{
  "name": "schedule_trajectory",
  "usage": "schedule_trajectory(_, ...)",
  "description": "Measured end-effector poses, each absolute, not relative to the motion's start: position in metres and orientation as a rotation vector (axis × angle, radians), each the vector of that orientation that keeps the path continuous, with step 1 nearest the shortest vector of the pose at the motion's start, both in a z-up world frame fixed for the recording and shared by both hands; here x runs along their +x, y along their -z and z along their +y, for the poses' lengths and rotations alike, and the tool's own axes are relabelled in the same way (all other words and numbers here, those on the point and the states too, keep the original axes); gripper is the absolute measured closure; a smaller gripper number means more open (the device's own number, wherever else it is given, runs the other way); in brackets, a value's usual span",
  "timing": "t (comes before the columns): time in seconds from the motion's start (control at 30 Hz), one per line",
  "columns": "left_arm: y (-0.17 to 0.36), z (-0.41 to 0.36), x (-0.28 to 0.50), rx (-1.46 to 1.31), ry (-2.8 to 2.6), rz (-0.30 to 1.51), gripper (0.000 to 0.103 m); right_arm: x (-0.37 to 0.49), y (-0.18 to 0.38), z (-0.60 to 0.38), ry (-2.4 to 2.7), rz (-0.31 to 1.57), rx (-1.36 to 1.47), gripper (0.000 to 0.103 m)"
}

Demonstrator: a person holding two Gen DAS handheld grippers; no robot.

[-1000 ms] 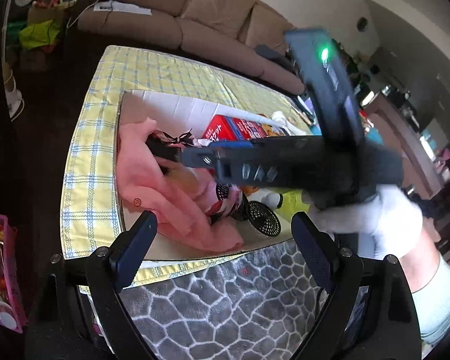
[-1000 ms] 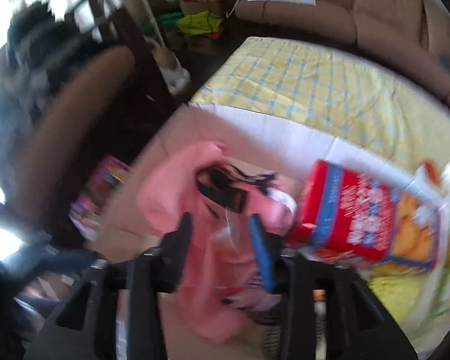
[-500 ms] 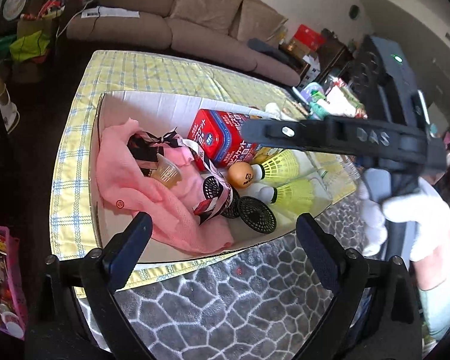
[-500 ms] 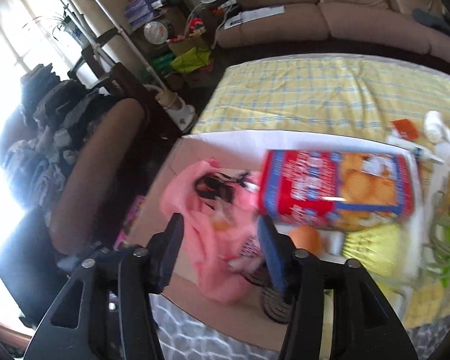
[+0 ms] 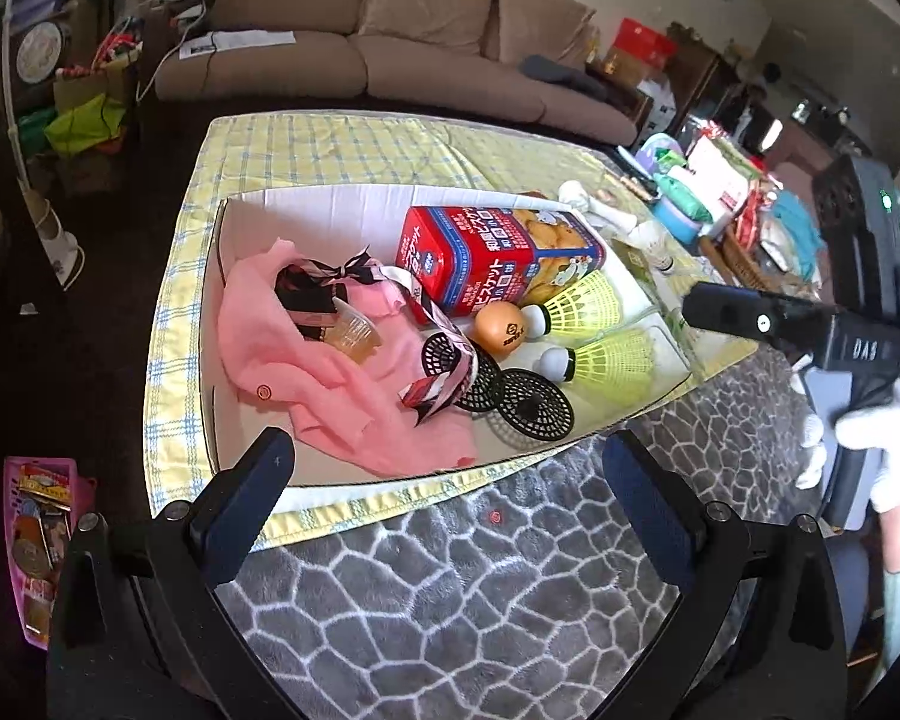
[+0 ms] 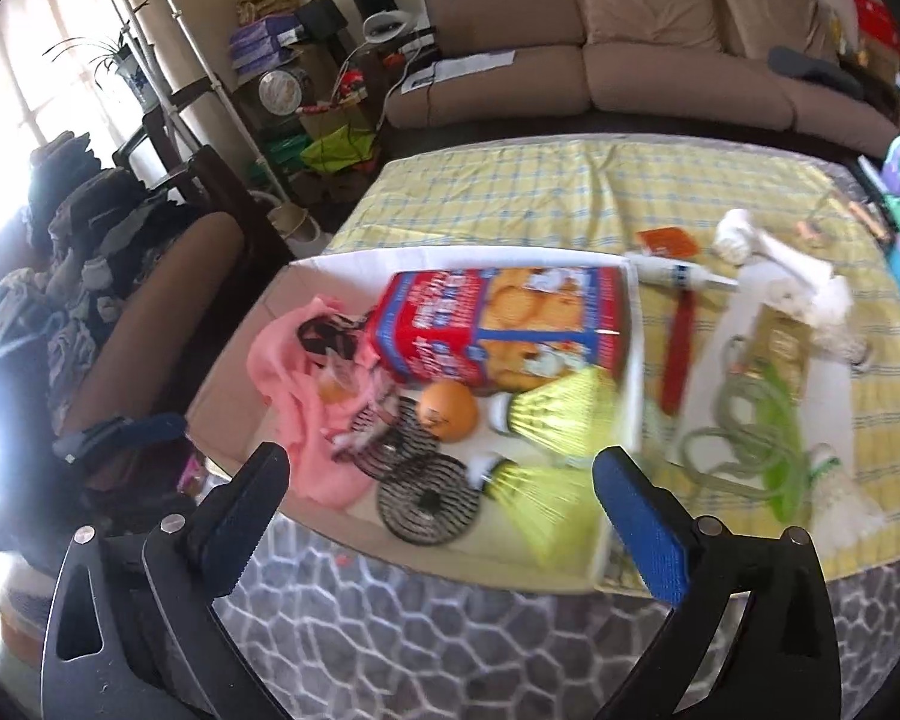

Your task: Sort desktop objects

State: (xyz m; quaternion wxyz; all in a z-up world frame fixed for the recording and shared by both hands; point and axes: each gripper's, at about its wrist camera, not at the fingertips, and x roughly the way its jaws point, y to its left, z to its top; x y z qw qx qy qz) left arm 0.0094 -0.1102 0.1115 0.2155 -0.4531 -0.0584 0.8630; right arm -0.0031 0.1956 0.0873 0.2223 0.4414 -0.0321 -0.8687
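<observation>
A white cardboard box on the yellow checked cloth holds a pink cloth, a small clear cup lying on it, a red biscuit box, an orange ball, two yellow shuttlecocks and black mesh discs. My left gripper hovers over the box's near edge. Its jaws are opening and nothing is between them. My right gripper is back from the box near the discs. Its jaws are also opening wide and hold nothing. A gloved hand holds it at the right.
To the right of the box lie a glue tube, a red strip, a coiled green cord and a white shuttlecock. A grey patterned fleece covers the near table. A brown sofa stands behind.
My right gripper let go of the clear cup on the pink cloth, pulled back to the right and opened wide. My left gripper drew back a little and widened.
</observation>
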Motion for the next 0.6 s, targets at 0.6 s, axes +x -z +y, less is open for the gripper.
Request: schedule_trajectory(0.6, -0.081, -0.029, 0.053, -1.277, -2.612, -0.141, 0.0, 0.039, -0.033, 0.33, 2.652, 0.021, 1.259, 0.0)
